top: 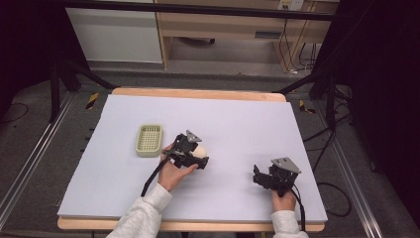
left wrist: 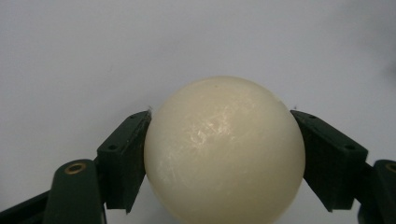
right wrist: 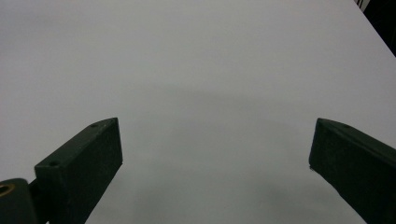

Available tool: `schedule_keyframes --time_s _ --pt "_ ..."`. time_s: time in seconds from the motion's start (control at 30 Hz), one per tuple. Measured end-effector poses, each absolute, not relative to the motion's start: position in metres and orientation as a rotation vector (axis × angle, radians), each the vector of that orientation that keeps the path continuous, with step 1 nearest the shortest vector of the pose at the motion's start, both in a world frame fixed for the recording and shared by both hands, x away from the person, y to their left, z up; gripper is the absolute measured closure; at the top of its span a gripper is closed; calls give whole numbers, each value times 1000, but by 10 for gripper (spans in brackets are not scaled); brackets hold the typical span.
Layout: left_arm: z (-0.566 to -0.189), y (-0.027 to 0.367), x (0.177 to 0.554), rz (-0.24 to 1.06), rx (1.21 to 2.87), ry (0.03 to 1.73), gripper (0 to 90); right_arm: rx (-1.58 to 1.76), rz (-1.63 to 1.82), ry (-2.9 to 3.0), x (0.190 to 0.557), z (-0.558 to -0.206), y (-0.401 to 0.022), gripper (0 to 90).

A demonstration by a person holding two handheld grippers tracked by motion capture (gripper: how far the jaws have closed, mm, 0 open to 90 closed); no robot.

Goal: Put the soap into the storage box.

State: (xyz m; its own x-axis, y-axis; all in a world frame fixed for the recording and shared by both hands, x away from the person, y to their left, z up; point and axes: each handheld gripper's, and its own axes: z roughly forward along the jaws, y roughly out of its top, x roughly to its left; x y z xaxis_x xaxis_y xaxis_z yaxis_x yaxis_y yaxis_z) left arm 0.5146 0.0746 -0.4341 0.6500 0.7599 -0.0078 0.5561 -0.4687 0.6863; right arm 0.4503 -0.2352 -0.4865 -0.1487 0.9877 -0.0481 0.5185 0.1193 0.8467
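cream ball (left wrist: 224, 149) clamped between left gripper (left wrist: 219, 154) jaws; right gripper (right wrist: 215, 154) spread wide, empty

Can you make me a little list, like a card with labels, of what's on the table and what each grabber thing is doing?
table: table with a pale lavender top
ball: cream ball, pinched on both sides by the jaws of the left hand-held gripper
basket: small pale green basket, beside the left hand-held gripper, looks empty
right hand-held gripper: right hand-held gripper, jaws wide apart, nothing between them
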Motion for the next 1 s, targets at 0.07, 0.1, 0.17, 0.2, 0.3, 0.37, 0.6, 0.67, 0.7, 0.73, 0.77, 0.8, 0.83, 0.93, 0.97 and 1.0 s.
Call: schedule_keyframes --time_s 0.07,0.1,0.17,0.2,0.3,0.37,0.6,0.67,0.7,0.73,0.77,0.8,0.83,0.93,0.97,1.0 --pt "-431 80 514 393 2188 1021 239 1466 921 1751 450 -487 -235 31" --pt "-430 83 514 395 2194 1017 239 1468 923 1751 450 -486 -235 31" --pt "-428 88 514 402 2189 1016 239 1469 923 1751 450 -486 -235 31" --pt "-427 90 514 402 2185 1019 239 1470 924 1752 450 -486 -235 31" --pt "-424 99 514 416 2177 1027 239 1471 923 1752 451 -487 -235 31" --pt "-422 105 514 421 2175 1027 239 1465 920 1753 451 -487 -236 31" --pt "-421 121 514 431 2154 1046 239 1469 920 1752 451 -487 -235 31" --pt "-421 128 514 439 2148 1058 239 1469 920 1752 451 -487 -235 31" --pt "-421 131 515 442 2145 1061 239 1469 921 1755 451 -487 -236 31" --pt "-421 134 515 445 2139 1064 239 1467 918 1754 451 -487 -236 31" --pt "-421 136 515 443 2137 1066 239 1467 918 1755 451 -487 -236 31" --pt "-421 138 515 443 2131 1068 239 1468 918 1754 451 -487 -236 31" --pt "-421 141 514 445 2127 1070 239 1471 918 1752 451 -487 -236 31" --pt "-418 147 515 456 2121 1079 239 1477 920 1751 451 -487 -235 31" --pt "-417 149 515 458 2118 1077 239 1471 916 1750 451 -487 -236 31" --pt "-417 149 515 458 2118 1077 239 1471 916 1750 451 -487 -236 31"
